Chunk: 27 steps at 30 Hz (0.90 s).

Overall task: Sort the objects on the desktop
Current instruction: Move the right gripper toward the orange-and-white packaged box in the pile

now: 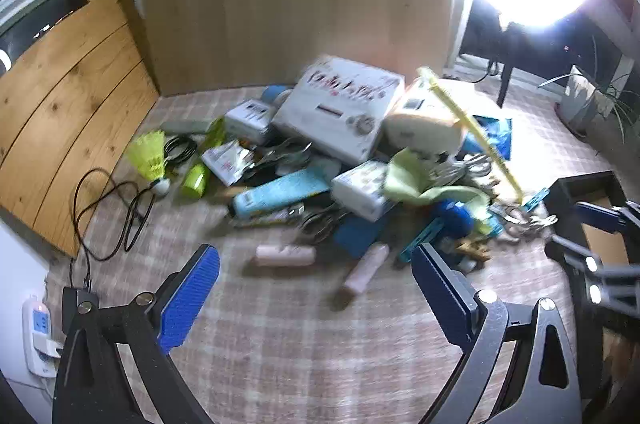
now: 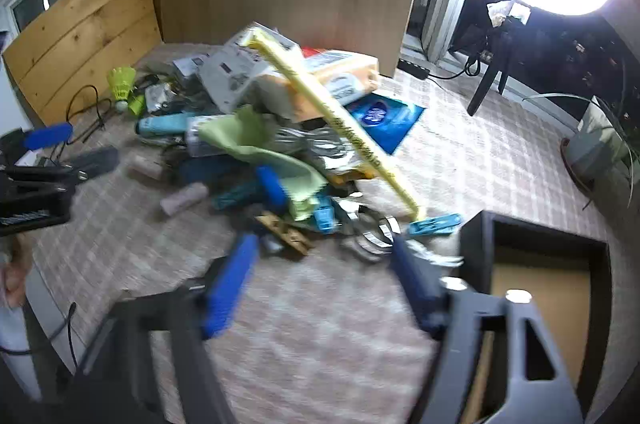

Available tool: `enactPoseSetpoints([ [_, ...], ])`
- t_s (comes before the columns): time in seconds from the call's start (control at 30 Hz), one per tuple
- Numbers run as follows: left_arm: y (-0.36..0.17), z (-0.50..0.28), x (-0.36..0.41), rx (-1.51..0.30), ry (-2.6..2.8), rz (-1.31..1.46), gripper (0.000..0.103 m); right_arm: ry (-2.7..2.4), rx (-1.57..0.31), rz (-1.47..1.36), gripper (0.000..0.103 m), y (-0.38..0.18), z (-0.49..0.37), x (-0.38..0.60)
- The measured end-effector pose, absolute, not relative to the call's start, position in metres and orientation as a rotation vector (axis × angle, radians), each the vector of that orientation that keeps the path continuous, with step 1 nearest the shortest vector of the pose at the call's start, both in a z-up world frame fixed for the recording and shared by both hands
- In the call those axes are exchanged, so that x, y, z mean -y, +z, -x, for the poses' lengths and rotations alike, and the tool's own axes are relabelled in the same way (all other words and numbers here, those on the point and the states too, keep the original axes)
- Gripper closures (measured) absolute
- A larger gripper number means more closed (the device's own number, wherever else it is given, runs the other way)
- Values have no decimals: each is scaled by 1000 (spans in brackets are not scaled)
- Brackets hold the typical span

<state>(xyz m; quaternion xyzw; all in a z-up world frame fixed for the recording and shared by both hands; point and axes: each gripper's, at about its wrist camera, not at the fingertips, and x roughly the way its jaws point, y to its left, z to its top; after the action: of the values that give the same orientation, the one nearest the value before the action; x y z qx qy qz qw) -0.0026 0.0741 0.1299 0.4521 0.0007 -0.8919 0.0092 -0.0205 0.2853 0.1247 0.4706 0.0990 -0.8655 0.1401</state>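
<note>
Clutter pile (image 1: 340, 160), bare checked cloth (image 1: 304, 352) nearer

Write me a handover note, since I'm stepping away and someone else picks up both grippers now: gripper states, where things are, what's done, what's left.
Left gripper: open, empty, above the tablecloth short of the pile.
Right gripper: open, empty, near the clothespin.
Things: all heaped mid-table, with a long yellow stick leaning across the boxes; shuttlecock and two pink tubes lie at the edges.
Black bin at right shows nothing inside.
Done: nothing sorted, as far as visible.
Left: the whole pile.
</note>
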Motion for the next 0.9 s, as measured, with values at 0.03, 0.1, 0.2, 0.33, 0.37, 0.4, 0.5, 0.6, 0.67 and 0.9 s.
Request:
enactPoseSetpoints([
  [0.03,134,7,-80,-5,-2796,-1418,7,-2478,-280,-1379,51,127,31,-294],
  [0.1,138,13,-88,-11,-2810,-1422,7,-2475,-251,-1407,52,130,46,-311],
  [0.2,148,28,-104,-9,-2845,-1411,7,-2487,-227,-1428,54,134,64,-331],
  [0.33,159,51,-117,-2,-2866,-1400,8,-2489,-168,-1437,54,143,89,-354],
  [0.37,160,57,-117,-5,-2864,-1405,8,-2480,-139,-1443,54,145,95,-358],
  [0.4,161,62,-117,-5,-2861,-1409,8,-2462,-103,-1452,54,146,100,-360],
  [0.5,165,82,-111,-2,-2847,-1414,9,-2427,-22,-1468,54,151,120,-362],
  [0.6,168,103,-97,16,-2815,-1411,11,-2422,-14,-1465,54,154,141,-351],
  [0.67,169,118,-84,-13,-2789,-1432,13,-2393,25,-1463,54,155,156,-341],
  [0.9,154,180,-67,-156,-2760,-1595,33,-2314,180,-1542,54,144,198,-315],
])
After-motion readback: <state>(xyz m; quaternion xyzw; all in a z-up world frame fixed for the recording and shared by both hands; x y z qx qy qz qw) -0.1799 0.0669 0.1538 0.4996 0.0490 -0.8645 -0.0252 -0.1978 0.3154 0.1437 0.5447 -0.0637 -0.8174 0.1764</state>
